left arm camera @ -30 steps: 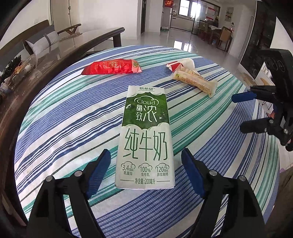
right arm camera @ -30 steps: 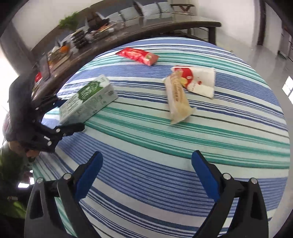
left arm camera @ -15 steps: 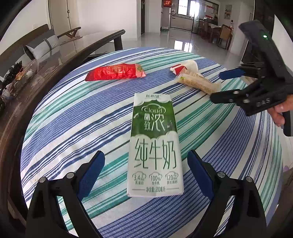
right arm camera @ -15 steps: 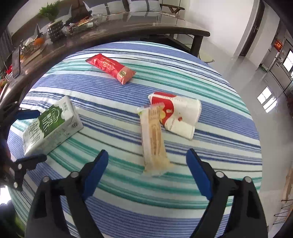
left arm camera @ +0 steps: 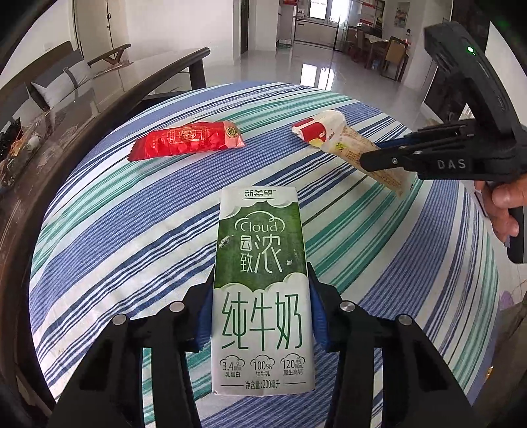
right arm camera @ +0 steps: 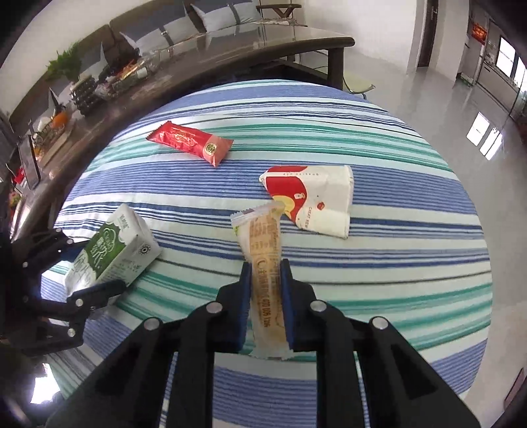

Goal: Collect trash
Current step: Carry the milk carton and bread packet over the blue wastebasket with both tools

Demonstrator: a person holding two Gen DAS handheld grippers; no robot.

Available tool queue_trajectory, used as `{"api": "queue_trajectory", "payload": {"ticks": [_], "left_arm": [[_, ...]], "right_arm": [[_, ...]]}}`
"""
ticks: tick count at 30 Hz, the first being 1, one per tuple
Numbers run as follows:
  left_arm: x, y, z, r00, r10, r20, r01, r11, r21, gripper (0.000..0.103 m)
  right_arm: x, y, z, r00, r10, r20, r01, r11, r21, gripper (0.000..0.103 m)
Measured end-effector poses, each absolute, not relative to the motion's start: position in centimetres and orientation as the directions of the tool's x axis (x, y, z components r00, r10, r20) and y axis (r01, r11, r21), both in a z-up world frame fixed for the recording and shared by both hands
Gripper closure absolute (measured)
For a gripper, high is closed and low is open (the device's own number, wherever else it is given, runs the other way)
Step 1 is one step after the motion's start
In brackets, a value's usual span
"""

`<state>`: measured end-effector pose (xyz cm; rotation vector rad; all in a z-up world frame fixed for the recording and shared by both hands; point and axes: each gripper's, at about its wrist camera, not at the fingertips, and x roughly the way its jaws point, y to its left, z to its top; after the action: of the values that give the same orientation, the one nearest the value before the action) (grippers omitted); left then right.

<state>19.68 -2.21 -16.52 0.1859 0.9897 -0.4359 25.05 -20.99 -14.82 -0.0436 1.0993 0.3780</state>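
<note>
A round table under a blue, teal and white striped cloth [right arm camera: 378, 296] fills the middle of both views. Just beyond its far edge runs a long dark wooden table with a glossy glass top [right arm camera: 250, 49], cluttered at its left end with small packets, a dark egg-like tray and a green leafy plant [right arm camera: 66, 62]; behind that table stands a dark wooden bench sofa with grey cushions [right arm camera: 214, 16]. Farther off from the round table, across a shiny pale tiled floor [left arm camera: 316, 69], wooden dining chairs [left arm camera: 393, 54] stand in a bright room.
</note>
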Motion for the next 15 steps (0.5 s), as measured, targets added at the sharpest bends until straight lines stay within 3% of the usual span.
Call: {"api": "queue_trajectory", "payload": {"ticks": [7,15], "left_arm": [[16.2,-5.8,-14.7,0.450,-0.376,-0.810,0.495,0.860,-0.124,0.056],[11.0,-15.4,-12.5,0.376,-0.501,-0.780,0.649,0.743,-0.164,0.056]], "right_arm": [[16.9,-26.6,-13.2,0.449,0.371,-0.813,-0.220,0.927,0.302,0.086],[6.6,-39.1,-12.8,0.567,0.297,-0.768,0.024,0.926,0.376,0.086]]}}
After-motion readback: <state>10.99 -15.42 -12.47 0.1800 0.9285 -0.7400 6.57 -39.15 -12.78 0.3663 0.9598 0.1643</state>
